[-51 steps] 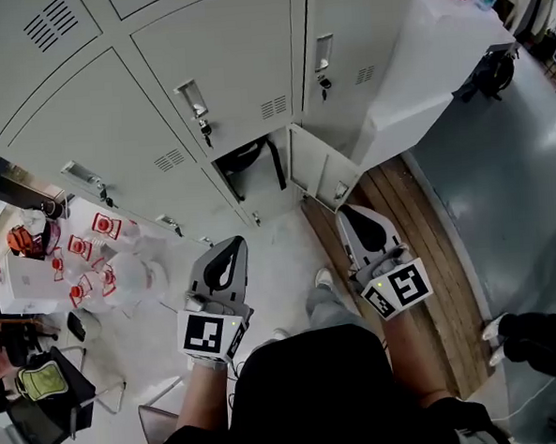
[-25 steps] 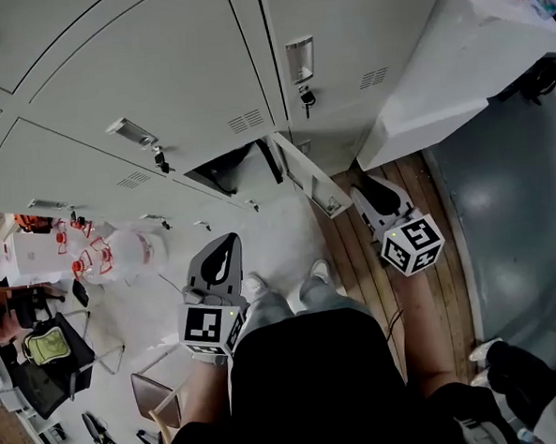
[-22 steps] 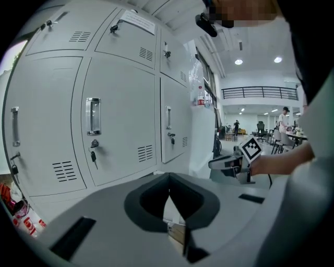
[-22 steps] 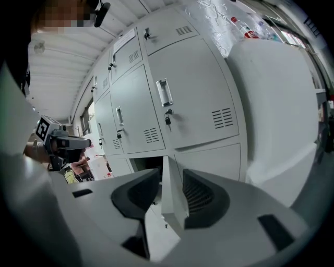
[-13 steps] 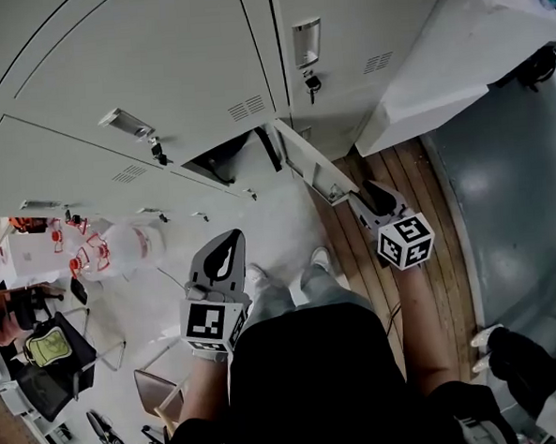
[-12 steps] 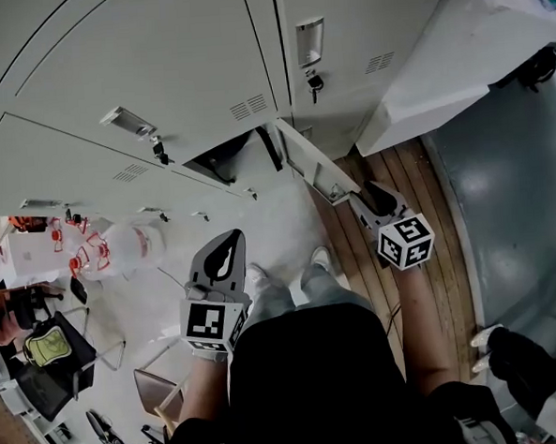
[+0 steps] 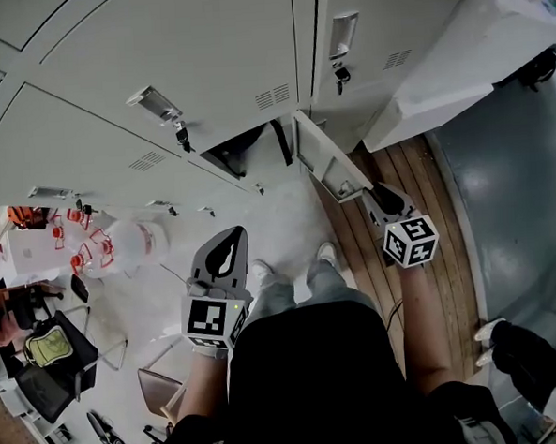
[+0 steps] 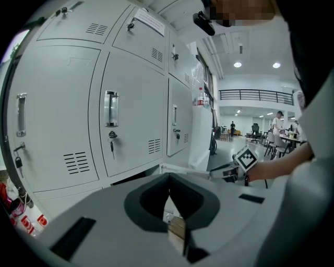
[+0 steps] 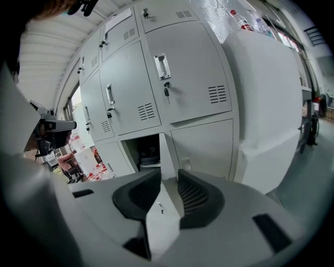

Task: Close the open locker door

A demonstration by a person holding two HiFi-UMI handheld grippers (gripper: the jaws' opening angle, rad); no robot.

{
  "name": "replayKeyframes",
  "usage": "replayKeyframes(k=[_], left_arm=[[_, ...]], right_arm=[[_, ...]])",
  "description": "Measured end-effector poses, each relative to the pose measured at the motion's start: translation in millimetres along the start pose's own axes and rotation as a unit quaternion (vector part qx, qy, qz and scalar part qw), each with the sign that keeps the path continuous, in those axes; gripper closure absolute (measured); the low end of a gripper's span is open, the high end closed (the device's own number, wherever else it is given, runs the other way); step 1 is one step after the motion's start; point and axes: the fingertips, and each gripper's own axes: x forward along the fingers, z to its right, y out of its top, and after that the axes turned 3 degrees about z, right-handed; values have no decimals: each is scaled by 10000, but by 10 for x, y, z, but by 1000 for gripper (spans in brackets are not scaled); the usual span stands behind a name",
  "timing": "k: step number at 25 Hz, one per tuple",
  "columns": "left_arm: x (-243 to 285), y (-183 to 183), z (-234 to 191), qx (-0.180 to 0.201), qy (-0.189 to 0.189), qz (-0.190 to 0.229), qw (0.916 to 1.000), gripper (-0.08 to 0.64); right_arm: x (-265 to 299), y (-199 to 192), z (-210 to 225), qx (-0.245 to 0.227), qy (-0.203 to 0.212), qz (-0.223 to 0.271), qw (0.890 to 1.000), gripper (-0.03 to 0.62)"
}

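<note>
Grey steel locker bank (image 7: 202, 61), louvred vents, chrome handles. Item: locker door (image 7: 326, 162), flat painted sheet metal, bottom row, ajar. Its free edge sits between the jaws of the right gripper (image 7: 374, 195), which have just been closing and nip it (left gripper (image 7: 230, 234) well aside, tips pressed together, empty).

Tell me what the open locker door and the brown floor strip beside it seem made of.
Open locker door: likely painted sheet metal; thin, light grey, smooth satin face. Floor strip: looks like wood planks or wood-look laminate; brown, parallel board seams, slight sheen.
</note>
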Motion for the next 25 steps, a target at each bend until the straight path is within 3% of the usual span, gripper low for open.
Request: replayKeyframes(k=[25], left_arm=[[-1001,-328,-1193,-92,30,225,9997,538]], right_arm=[[602,-181,-1663,-85,168,-285,9994,445]])
